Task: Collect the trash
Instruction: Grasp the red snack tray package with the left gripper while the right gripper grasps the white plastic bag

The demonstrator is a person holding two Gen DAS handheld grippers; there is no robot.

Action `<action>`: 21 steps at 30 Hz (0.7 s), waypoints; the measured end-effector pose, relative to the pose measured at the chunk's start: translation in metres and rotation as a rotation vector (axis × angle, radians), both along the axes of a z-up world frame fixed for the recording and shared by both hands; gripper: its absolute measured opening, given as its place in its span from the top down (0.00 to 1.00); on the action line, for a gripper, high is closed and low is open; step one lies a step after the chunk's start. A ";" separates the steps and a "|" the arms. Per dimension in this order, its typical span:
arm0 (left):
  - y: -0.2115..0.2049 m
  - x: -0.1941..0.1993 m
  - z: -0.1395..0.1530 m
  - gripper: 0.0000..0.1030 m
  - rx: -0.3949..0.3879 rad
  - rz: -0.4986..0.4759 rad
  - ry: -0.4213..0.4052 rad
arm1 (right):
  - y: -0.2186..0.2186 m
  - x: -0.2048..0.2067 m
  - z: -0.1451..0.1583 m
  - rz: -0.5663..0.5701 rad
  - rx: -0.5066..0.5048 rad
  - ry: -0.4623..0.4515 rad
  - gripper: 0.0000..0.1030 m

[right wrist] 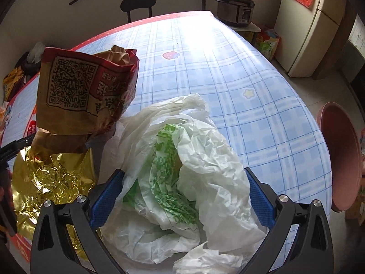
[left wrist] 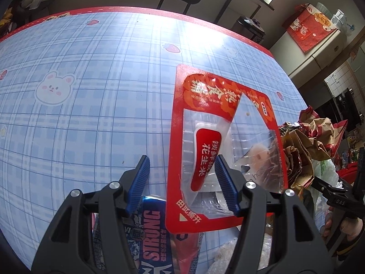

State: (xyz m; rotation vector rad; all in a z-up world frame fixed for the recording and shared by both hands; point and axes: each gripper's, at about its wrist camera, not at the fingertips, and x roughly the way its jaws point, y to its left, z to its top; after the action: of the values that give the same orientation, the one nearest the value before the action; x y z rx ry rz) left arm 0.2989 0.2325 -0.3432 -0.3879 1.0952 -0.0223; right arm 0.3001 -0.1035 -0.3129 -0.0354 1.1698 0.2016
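Note:
In the left wrist view my left gripper (left wrist: 182, 166) is open. A red and clear snack wrapper (left wrist: 219, 137) lies on the table, partly between the fingers and over the right finger. A blue "STRONG" wrapper (left wrist: 155, 235) lies beneath the gripper. A crumpled brown and gold paper bag (left wrist: 305, 146) sits to the right. In the right wrist view my right gripper (right wrist: 184, 182) is open wide around a white plastic bag with green print (right wrist: 182, 173). The brown paper bag (right wrist: 84, 91) and gold foil (right wrist: 54, 178) lie to its left.
The table (right wrist: 228, 73) has a blue plaid cloth with a red border. A black chair (right wrist: 138, 2) stands at its far side. A pink stool (right wrist: 340, 150) stands at the right. A rice cooker (right wrist: 235, 6) and a fridge (right wrist: 312, 27) stand beyond.

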 end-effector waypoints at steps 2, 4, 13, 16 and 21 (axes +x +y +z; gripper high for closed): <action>-0.003 0.000 0.000 0.44 0.010 -0.003 0.001 | -0.001 -0.002 -0.002 -0.003 0.002 0.009 0.05; -0.005 -0.001 -0.001 0.48 0.019 -0.003 0.003 | -0.006 -0.004 -0.004 -0.005 0.009 0.018 0.05; -0.005 -0.012 -0.001 0.63 0.028 -0.013 0.009 | -0.018 -0.013 -0.002 0.007 0.056 0.029 0.12; -0.004 -0.017 0.001 0.67 0.033 -0.013 0.003 | -0.021 -0.018 0.001 0.008 0.071 0.023 0.22; 0.001 -0.030 0.014 0.74 0.040 -0.007 -0.042 | -0.028 -0.027 0.011 -0.013 0.142 0.016 0.42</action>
State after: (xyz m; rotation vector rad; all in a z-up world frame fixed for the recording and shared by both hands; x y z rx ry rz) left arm 0.2685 0.2330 -0.3291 -0.3458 1.0545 -0.0148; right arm 0.2729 -0.1319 -0.3022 0.0989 1.1687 0.2734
